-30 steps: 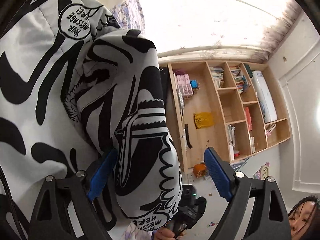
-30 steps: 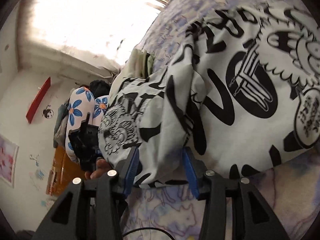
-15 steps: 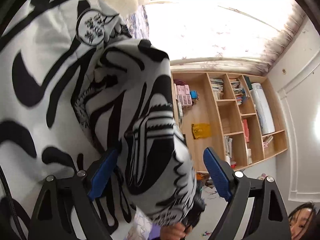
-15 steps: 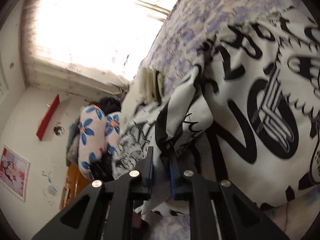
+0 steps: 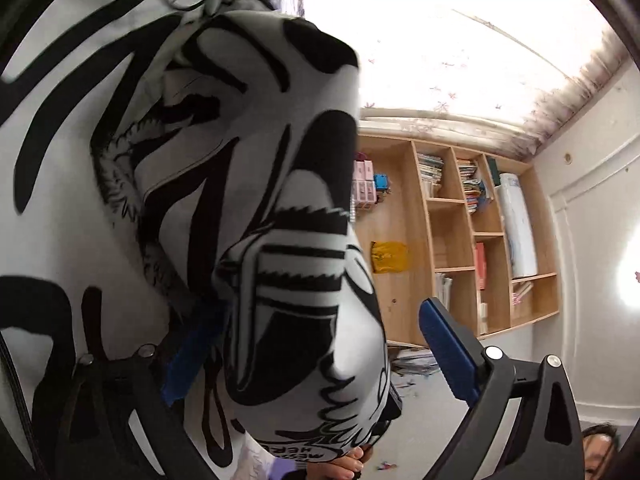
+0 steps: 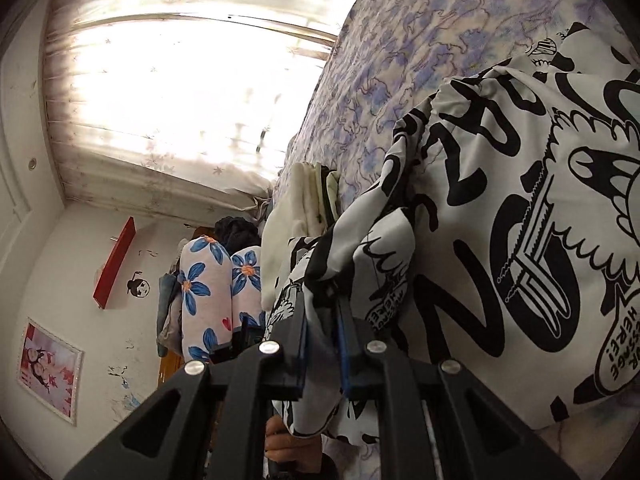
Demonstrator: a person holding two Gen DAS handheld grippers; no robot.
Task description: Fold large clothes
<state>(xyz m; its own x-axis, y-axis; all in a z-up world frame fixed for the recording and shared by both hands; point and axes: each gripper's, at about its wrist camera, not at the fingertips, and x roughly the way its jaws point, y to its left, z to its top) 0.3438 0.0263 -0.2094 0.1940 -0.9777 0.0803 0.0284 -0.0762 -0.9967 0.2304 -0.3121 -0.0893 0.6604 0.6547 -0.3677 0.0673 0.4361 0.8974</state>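
A large white garment with black cartoon print [image 6: 520, 208] lies on a bed with a purple patterned sheet [image 6: 400, 60]. My right gripper [image 6: 322, 320] is shut on a bunched edge of the garment, which is lifted off the bed. In the left wrist view the same garment [image 5: 240, 160] fills the left and middle. A rounded fold [image 5: 308, 320] hangs between the blue pads of my left gripper [image 5: 316, 344], whose jaws stand wide apart. The left pad [image 5: 192, 352] is partly hidden by cloth.
A wooden bookshelf [image 5: 460, 240] with books stands by the wall under a bright curtained window [image 5: 440, 48]. Folded pale clothes [image 6: 300, 192] sit at the bed's edge. A person's flower-print trousers [image 6: 212, 292] stand beside the bed. A face [image 5: 596, 456] shows low right.
My right gripper closed on the garment's edge and lifted it. The left gripper stayed open while the fold of cloth swelled closer between its pads.
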